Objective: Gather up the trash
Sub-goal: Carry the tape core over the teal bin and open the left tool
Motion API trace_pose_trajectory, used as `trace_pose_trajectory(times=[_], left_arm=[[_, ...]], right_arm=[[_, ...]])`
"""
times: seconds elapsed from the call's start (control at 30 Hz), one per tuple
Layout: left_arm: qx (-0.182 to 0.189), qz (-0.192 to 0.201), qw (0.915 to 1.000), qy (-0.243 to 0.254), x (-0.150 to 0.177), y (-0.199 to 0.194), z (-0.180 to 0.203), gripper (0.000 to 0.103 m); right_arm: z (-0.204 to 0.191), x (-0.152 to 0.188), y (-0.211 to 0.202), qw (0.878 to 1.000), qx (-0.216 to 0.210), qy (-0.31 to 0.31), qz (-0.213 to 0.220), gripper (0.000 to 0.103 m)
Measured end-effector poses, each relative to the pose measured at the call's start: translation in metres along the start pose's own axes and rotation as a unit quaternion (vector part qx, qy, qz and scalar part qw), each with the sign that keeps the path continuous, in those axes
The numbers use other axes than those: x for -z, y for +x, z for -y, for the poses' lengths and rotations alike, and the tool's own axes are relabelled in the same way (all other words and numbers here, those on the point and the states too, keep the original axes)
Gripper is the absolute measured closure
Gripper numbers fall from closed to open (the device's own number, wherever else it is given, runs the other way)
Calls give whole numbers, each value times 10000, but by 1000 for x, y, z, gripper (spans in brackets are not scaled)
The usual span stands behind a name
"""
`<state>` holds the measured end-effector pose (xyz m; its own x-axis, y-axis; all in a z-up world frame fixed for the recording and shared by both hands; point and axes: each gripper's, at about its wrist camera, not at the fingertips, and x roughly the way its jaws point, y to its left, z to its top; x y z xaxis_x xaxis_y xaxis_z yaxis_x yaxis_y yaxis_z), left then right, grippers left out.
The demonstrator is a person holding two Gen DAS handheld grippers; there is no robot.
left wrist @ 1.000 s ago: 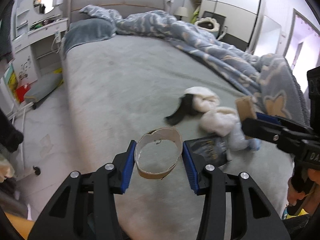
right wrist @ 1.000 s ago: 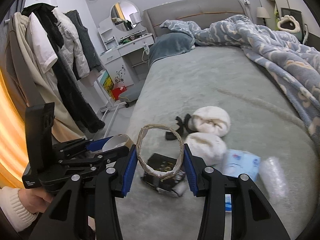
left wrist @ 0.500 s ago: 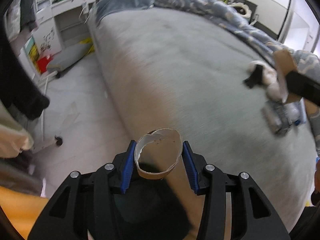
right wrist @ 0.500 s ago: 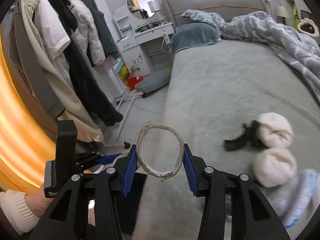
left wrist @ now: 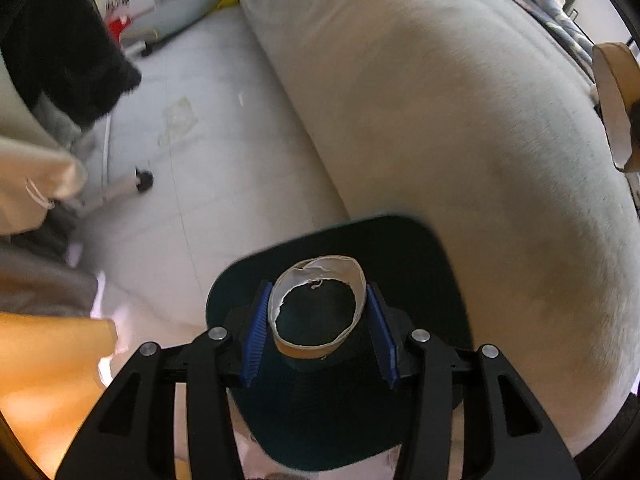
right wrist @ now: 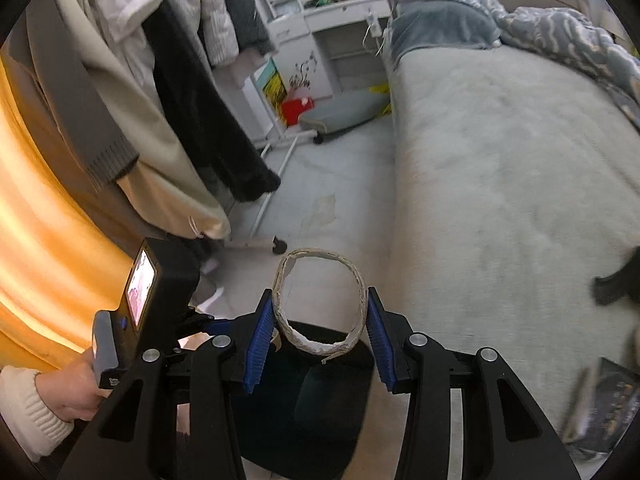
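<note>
Bedroom floor of pale tile [left wrist: 192, 168] ran alongside a bed with a grey-green cover [right wrist: 500, 168], and coats hung on a rack [right wrist: 168, 92] at the left. Beside the bed's near corner stood a dark bin [left wrist: 344, 412] with a rounded rim; its inside was black and nothing in it could be made out.

The left gripper [left wrist: 318, 336] pinched a short cardboard ring [left wrist: 318, 312] between its blue pads [left wrist: 255, 340], held directly over the bin's opening. That ring was tan outside, white inside, with a torn, ragged top edge and a small shred hanging from it.

The right gripper [right wrist: 318, 332] clamped a second cardboard ring [right wrist: 320, 304], thinner-walled and squeezed into an upright oval, its layers frayed and peeling at the bottom. It hung above the bin's edge [right wrist: 312, 400], with floor and bed side showing through its middle. In the left wrist view this second ring [left wrist: 616, 104] appeared cut off at the right border.

At lower left of the right wrist view, a hand in a cream cuff [right wrist: 68, 396] gripped the left gripper's handle. On the bed, a black object [right wrist: 616, 280] and a dark packet [right wrist: 600, 404] were blurred and cut by the frame edge, too unclear to identify. A rumpled blue blanket [right wrist: 560, 36] lay at the far end.
</note>
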<state>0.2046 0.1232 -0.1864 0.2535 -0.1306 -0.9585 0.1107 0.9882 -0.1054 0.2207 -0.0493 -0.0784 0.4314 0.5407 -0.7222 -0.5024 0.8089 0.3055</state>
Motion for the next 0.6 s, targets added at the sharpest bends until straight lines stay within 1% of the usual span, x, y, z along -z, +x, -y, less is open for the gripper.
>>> trace_pose_trajectory(times=[0.13,0.2,0.23,0.3,0.37,0.43,0.6], left_arm=[[149,-267,9995,-44,10,4,-14,53],[163,-359,9992,-51,13,5,-17,53],[191,-412,9990,-59,16,5,-20,52],[213,-442,9988,-71,15,7,-24,46],[245,-426,9988,-89,15,8,-30,40],[291,-373,9988,-125,15,6,-34,36],[311,-136,9993,-164,13,-6,-43,30]], right_arm=[[-7,1,18,9997,61,-20,-220,57],[-10,2,29,9993,86,-21,-350,57],[-12,3,34,9991,93,-25,-414,57],[-14,5,42,9986,101,-34,-519,57],[-16,7,51,9980,112,-49,-621,57],[-18,9,59,9972,134,-58,-733,58],[-19,17,78,9947,191,-72,-1003,58]])
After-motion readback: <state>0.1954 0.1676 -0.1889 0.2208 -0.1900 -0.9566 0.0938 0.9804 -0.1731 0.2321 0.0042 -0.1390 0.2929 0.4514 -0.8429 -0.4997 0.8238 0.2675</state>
